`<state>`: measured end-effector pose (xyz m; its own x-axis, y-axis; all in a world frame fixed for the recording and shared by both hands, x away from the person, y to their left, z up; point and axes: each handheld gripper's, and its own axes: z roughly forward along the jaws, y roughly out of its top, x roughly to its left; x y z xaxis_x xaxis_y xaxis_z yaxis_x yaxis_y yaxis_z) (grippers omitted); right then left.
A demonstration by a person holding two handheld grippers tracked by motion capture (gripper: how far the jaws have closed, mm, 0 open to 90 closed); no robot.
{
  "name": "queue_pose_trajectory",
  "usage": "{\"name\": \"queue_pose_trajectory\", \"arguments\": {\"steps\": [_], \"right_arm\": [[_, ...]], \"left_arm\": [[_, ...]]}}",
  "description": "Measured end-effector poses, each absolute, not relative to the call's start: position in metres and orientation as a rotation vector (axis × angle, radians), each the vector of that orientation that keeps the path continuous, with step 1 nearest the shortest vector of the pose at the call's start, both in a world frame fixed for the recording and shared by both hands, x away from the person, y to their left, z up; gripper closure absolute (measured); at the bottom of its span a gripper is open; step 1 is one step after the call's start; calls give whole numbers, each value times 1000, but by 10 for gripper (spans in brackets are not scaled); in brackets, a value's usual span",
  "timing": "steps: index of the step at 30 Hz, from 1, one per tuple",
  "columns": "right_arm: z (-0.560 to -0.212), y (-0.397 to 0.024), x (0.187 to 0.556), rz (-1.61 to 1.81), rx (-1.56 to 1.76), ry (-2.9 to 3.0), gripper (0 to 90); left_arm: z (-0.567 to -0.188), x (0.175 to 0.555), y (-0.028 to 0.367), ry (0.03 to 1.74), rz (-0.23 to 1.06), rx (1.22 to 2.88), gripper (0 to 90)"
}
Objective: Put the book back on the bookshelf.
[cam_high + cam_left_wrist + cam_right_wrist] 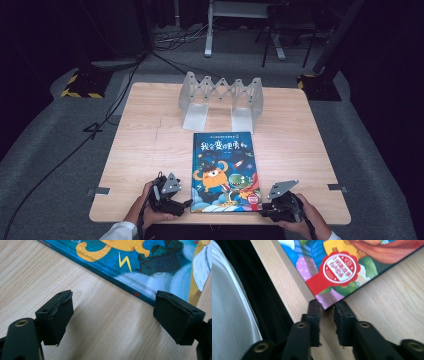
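Lying flat near the front edge of the counter (150,150), the picture book (224,172) sits between the two hands, its cover facing up. The left gripper (172,197) rests beside the book's left edge with its jaws spread wide and nothing between them; in the left gripper view the cover is cut off by the frame, so just a corner of its blue artwork shows. The right gripper (327,315) points at the book's near right corner, jaws parted by a narrow gap with the corner tip at their mouth; whether the pads touch it is hard to tell. A folding metal rack (221,95) stands behind.
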<state>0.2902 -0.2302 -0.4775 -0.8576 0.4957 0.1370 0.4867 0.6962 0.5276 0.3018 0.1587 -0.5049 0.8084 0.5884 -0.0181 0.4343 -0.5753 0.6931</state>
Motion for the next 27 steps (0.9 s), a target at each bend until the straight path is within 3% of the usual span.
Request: {"name": "queue_pose_trajectory", "arguments": {"steps": [11, 19, 27], "right_arm": [[-479, -234, 309, 1214, 832, 2878, 379], [-470, -233, 325, 1354, 843, 2840, 294], [-460, -231, 349, 1428, 860, 2795, 293]], "left_arm": [[-505, 302, 159, 748, 278, 2274, 169], [-505, 302, 159, 748, 278, 2274, 169], [-505, 302, 159, 747, 277, 2274, 170]]}}
